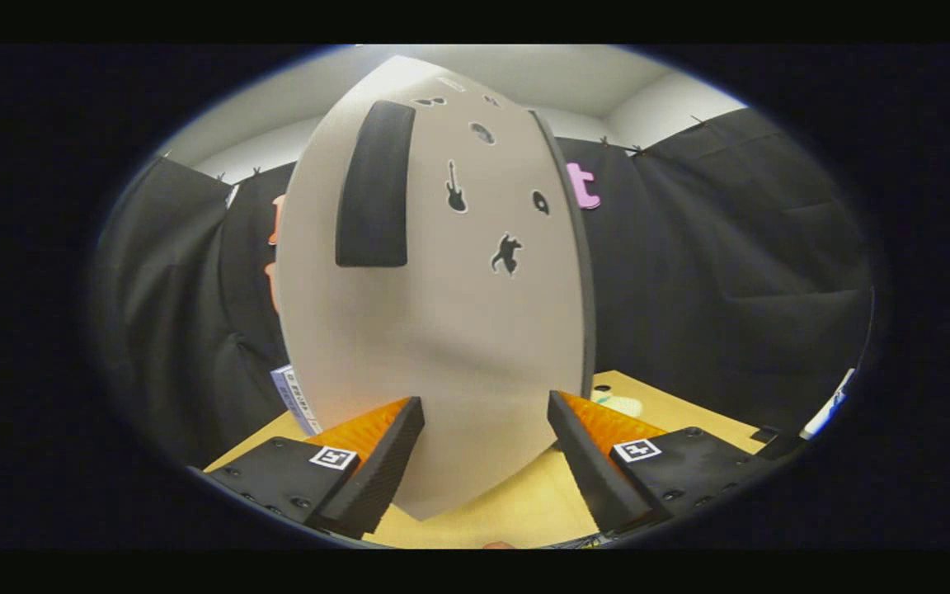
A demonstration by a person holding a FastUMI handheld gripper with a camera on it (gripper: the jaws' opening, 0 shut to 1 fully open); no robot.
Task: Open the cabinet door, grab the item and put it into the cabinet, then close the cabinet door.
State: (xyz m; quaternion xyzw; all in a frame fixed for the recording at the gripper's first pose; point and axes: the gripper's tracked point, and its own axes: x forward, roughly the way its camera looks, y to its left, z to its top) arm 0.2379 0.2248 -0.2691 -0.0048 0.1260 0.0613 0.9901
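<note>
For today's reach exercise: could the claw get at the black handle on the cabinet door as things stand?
Probably yes: the open claw faces the door, and nothing lies between it and the handle higher up.

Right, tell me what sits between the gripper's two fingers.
In the gripper view, the open gripper has the pale cabinet door standing between its fingers, its lower corner over the yellow table. Neither finger visibly presses on it.
</note>
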